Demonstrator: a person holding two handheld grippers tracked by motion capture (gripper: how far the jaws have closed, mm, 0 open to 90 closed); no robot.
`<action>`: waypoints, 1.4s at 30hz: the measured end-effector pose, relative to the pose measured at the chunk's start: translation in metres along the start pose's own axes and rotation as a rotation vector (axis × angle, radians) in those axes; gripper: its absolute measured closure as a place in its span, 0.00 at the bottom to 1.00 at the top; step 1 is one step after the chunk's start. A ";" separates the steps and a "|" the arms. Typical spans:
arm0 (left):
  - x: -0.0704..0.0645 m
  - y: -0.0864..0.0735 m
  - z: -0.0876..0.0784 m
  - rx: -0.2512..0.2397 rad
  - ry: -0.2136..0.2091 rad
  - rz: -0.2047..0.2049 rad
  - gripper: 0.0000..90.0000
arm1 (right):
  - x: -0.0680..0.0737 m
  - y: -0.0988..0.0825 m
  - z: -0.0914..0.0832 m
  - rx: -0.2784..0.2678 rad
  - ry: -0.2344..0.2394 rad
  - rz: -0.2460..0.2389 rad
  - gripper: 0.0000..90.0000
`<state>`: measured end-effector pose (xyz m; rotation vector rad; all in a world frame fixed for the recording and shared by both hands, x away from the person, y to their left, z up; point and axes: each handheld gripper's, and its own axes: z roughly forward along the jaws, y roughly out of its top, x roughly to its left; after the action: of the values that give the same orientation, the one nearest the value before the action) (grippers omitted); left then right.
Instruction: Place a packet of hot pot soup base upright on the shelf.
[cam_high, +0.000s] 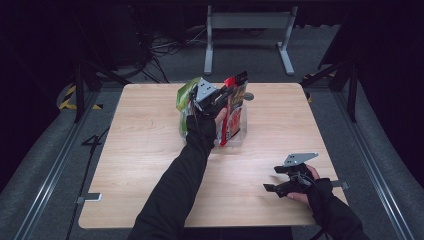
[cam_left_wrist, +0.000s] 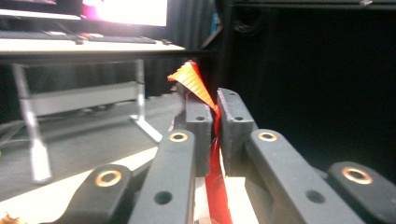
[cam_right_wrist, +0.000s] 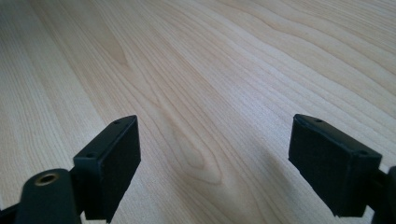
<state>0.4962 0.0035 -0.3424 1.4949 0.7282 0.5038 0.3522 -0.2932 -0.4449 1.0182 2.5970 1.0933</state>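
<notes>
A red snack packet (cam_high: 233, 107) stands upright in a clear bin (cam_high: 242, 134) at the far middle of the wooden table (cam_high: 150, 165), with a green packet (cam_high: 185, 93) just to its left. My left gripper (cam_high: 223, 95) reaches in from above and is shut on the top edge of the red packet. In the left gripper view the red film (cam_left_wrist: 192, 79) runs between the two black pads (cam_left_wrist: 198, 122) of my left gripper (cam_left_wrist: 215, 100). My right gripper (cam_high: 270, 187) rests low over the table's near right, and in its own view the right gripper (cam_right_wrist: 215, 154) stands open with bare wood between the jaws.
A grey metal frame (cam_high: 247, 22) and loose cables (cam_high: 165, 47) lie on the floor beyond the table's far edge. Dark curtains close off both sides. A lit screen (cam_left_wrist: 126, 10) sits on a desk in the background.
</notes>
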 end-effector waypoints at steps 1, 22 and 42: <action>0.001 0.000 -0.002 0.005 -0.004 0.009 0.87 | 0.000 0.000 0.000 0.000 0.000 0.000 0.19; 0.010 -0.016 -0.023 0.137 0.036 -0.058 0.38 | 0.003 0.001 0.004 0.023 0.011 -0.014 0.20; 0.009 -0.037 0.026 0.597 0.073 -0.067 0.58 | 0.004 0.000 0.008 0.043 0.021 -0.018 0.20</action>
<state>0.5159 -0.0098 -0.3823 2.0027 1.0411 0.2998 0.3523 -0.2857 -0.4501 0.9954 2.6522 1.0538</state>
